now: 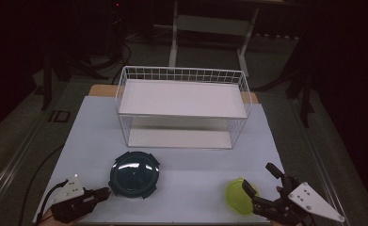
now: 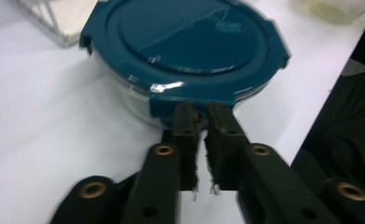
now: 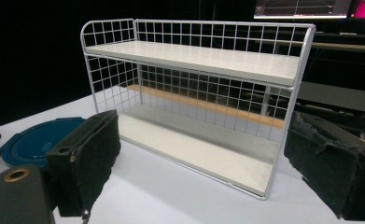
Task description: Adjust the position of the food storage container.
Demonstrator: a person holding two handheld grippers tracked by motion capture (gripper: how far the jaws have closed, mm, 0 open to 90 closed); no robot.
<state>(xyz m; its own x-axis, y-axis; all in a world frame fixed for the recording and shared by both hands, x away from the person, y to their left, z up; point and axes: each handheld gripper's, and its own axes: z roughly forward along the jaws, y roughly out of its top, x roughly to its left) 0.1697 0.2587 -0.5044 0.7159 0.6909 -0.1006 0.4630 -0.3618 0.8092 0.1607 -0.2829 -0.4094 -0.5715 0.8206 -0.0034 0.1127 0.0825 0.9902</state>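
Observation:
A round container with a dark teal clip-on lid (image 1: 134,174) stands at the front left of the white table; the lid (image 2: 189,42) is seen close up in the left gripper view. My left gripper (image 1: 107,190) lies low just left of it, and its jaws (image 2: 202,116) are pinched together on the lid's near clip tab. A small yellow-green bowl (image 1: 238,195) sits at the front right. My right gripper (image 1: 261,181) is just right of the bowl with its jaws wide apart and nothing between them (image 3: 208,168). Its left jaw is close to the bowl's rim.
A white two-tier wire rack (image 1: 181,99) stands at the back middle of the table, both of its shelves bare (image 3: 194,93). The teal lid (image 3: 35,140) also lies at the left in the right gripper view. The table's front edge (image 1: 172,221) runs close under both grippers.

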